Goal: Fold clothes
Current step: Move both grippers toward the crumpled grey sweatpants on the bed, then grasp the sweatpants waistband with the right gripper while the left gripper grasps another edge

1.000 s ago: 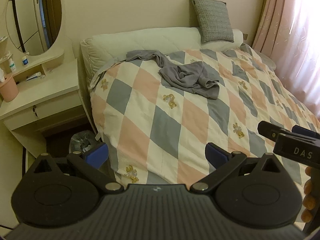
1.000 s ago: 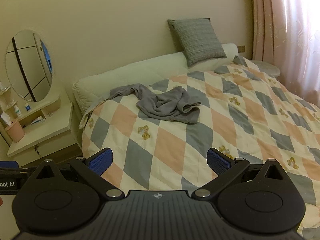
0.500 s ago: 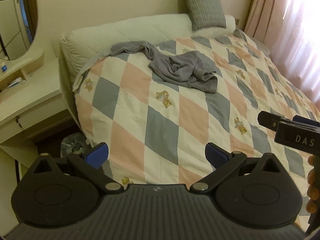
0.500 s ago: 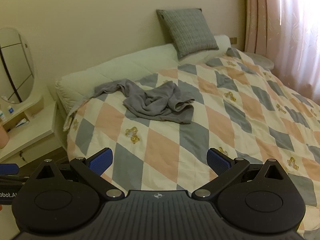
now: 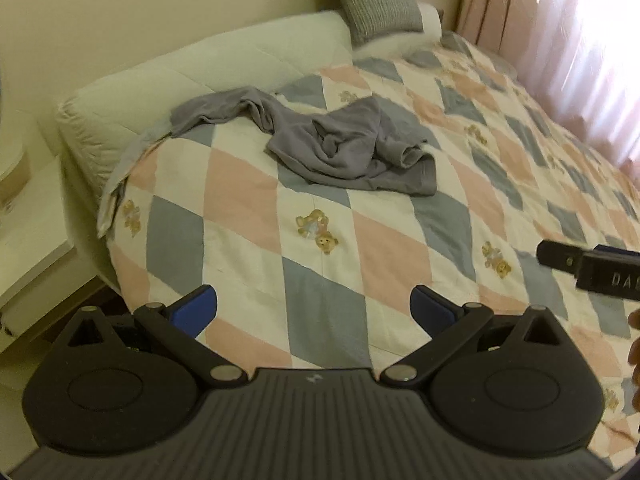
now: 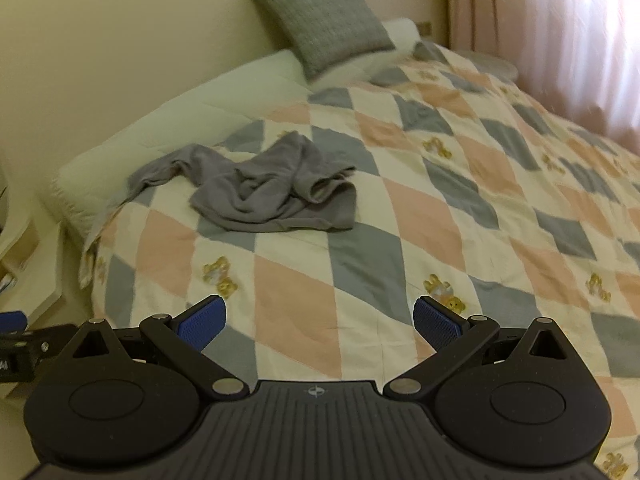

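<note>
Left gripper and right gripper spread wide, empty, above quilt's near edge; crumpled grey garment near headboard-side corner, well apart

Wall: plain cream.
Bed: diamond-patchwork quilt, padded cream headboard, grey cushion.
Window side: pink curtains, daylight through.

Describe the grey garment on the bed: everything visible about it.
The grey garment is plain soft knit-looking cloth, crumpled in a loose heap, unfolded. One long part trails toward the padded headboard; a hemmed edge lies flat nearest the cameras. It rests on the checked quilt near the bed's head. Neither open gripper touches it.
</note>
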`<action>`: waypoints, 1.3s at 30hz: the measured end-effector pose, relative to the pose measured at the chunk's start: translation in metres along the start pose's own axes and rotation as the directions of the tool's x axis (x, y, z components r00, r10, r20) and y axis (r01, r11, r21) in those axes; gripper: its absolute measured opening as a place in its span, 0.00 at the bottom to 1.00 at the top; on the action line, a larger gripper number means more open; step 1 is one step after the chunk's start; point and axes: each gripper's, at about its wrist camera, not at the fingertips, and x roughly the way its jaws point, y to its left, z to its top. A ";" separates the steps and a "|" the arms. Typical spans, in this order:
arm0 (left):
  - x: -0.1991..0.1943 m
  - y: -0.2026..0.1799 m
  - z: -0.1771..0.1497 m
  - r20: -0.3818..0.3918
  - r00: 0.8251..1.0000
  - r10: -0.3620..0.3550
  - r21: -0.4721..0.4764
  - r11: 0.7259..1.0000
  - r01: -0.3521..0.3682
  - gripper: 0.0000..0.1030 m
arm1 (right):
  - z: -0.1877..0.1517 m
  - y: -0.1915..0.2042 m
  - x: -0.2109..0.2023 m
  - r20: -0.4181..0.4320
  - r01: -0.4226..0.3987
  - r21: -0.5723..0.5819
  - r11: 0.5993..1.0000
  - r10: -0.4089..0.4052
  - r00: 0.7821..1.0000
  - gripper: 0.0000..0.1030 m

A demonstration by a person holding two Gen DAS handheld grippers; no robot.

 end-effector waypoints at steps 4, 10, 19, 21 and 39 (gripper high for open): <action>0.031 0.009 0.023 -0.029 0.999 -0.021 0.040 0.999 0.022 0.99 | 0.020 0.006 0.029 -0.044 0.049 0.022 0.999 -0.048 0.998 1.00; 0.071 0.017 0.064 -0.032 0.998 -0.050 0.073 0.996 0.052 0.99 | 0.057 0.021 0.063 -0.041 0.058 0.032 0.998 -0.057 0.998 1.00; 0.125 0.026 0.107 -0.049 0.996 -0.076 0.087 0.993 0.080 0.99 | 0.092 0.029 0.118 -0.057 0.070 0.036 0.997 -0.068 0.996 1.00; 0.138 0.027 0.112 -0.058 0.995 -0.079 0.094 0.992 0.084 0.99 | 0.097 0.029 0.129 -0.060 0.076 0.033 0.997 -0.074 0.995 1.00; 0.273 0.018 0.107 -0.013 0.990 -0.140 0.410 0.902 0.133 0.81 | 0.072 -0.042 0.285 -0.093 -0.053 0.087 0.995 0.061 0.994 0.49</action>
